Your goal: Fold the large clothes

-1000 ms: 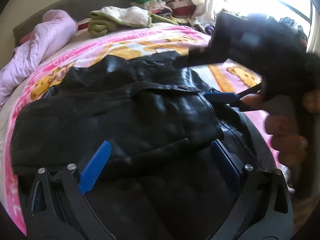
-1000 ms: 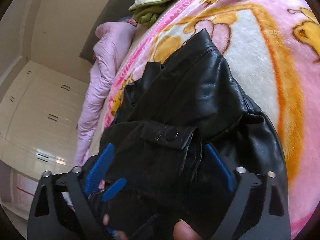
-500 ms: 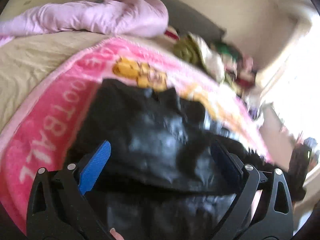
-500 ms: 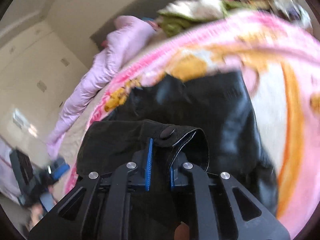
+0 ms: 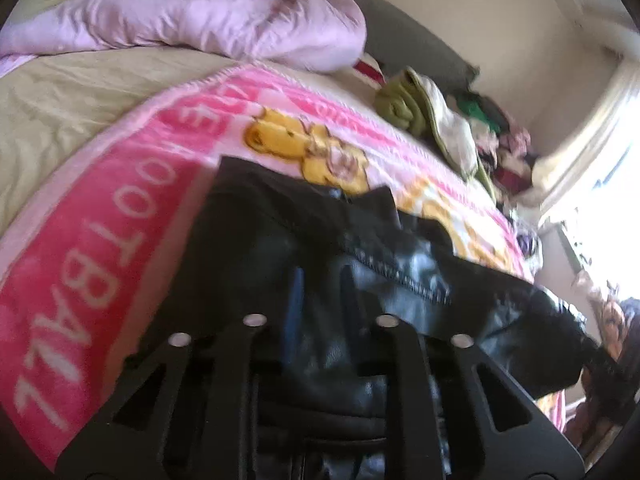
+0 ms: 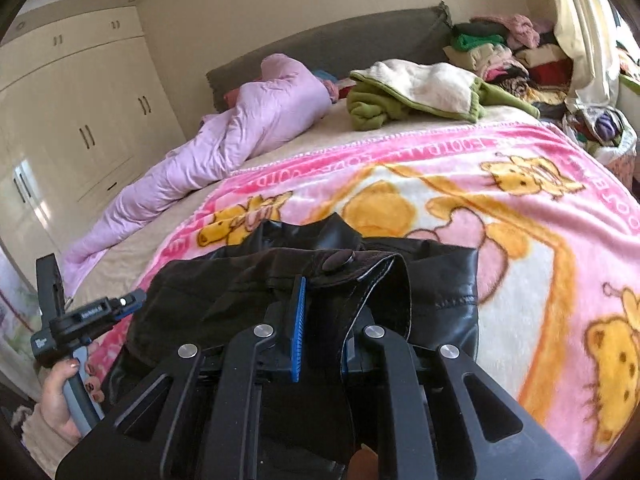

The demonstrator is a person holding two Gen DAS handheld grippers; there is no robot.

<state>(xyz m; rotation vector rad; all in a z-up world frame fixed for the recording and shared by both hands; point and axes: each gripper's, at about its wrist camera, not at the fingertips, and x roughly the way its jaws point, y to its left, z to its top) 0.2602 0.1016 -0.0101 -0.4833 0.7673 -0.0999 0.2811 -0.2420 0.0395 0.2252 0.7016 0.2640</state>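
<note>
Black leather jacket (image 6: 420, 280) on the pink blanket (image 6: 540, 208) across the bed, right gripper (image 6: 320, 320) clamped on its snap-button edge, left gripper (image 5: 320, 300) closing on a stitched fold, lilac quilt (image 6: 240, 136) and clothes pile (image 6: 500, 56) by the headboard.

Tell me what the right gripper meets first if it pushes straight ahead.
Right gripper, shut on the black jacket, would likely plough through its bunched folds, then the pink blanket; depth unclear.
</note>
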